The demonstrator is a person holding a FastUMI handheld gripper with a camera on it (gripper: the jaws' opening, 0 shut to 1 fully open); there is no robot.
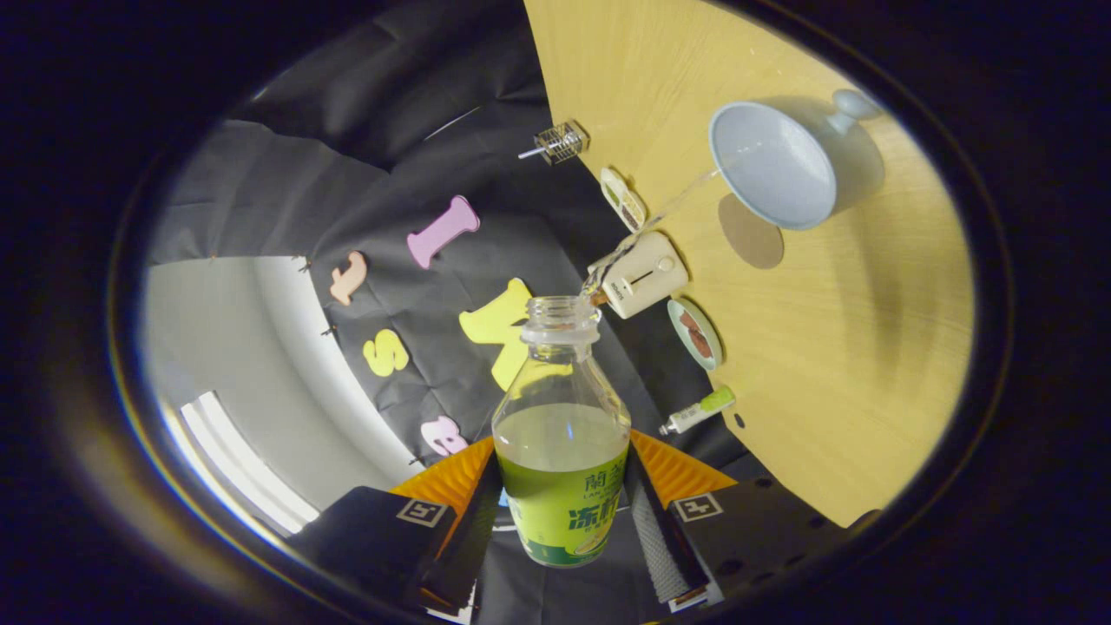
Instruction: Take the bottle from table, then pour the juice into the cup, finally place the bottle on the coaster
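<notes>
My gripper is shut on a clear bottle with a green label, held between both fingers and tipped over sideways. The bottle has no cap and holds pale juice to about its shoulder. A thin stream of juice runs from its mouth into a pale blue cup with a handle, standing on the wooden table. A round brown coaster lies on the table right beside the cup, on the side nearer the bottle.
Along the table's edge beyond the bottle's mouth stand a cream appliance, two small dishes, a green-capped tube and a wire basket. The black cloth wall is behind them.
</notes>
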